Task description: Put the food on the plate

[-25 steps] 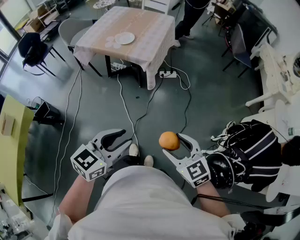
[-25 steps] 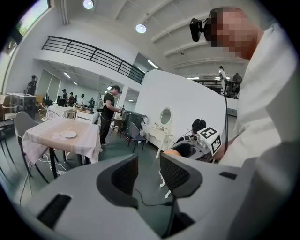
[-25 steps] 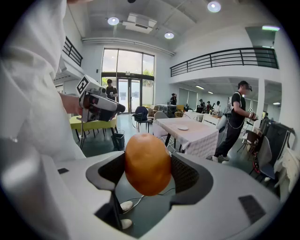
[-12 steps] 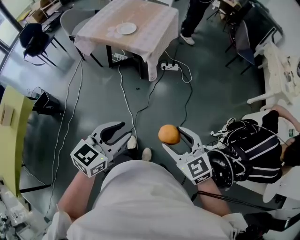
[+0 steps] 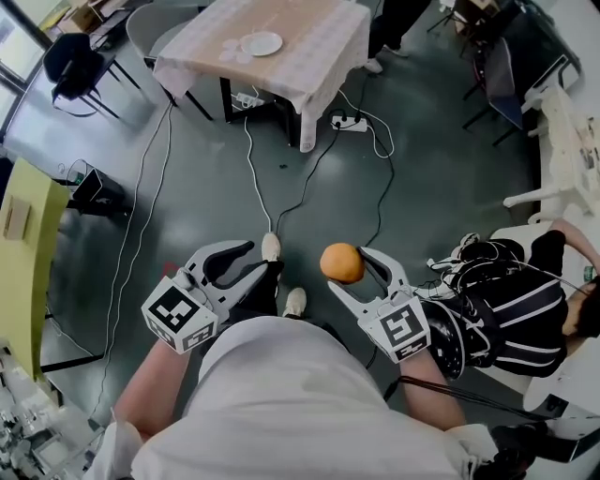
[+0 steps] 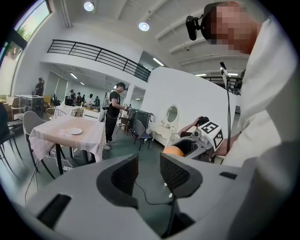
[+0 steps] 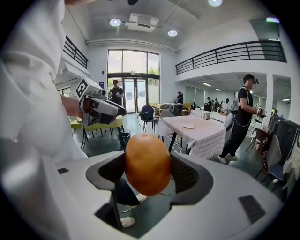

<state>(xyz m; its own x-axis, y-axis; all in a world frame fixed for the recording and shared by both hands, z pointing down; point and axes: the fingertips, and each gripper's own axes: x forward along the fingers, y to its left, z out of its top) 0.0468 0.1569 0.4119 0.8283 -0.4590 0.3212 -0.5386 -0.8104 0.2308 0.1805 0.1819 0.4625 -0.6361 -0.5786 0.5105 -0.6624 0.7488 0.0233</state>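
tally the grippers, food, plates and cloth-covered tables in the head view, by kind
food: 1
plate: 1
table: 1
grippers: 2, left gripper and right gripper
total: 5

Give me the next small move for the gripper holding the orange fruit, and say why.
Probably carry it forward toward the cloth-covered square table, fingers closed. The right gripper is shut on the round orange fruit, while the small white plate sits on that table well ahead across the grey floor.
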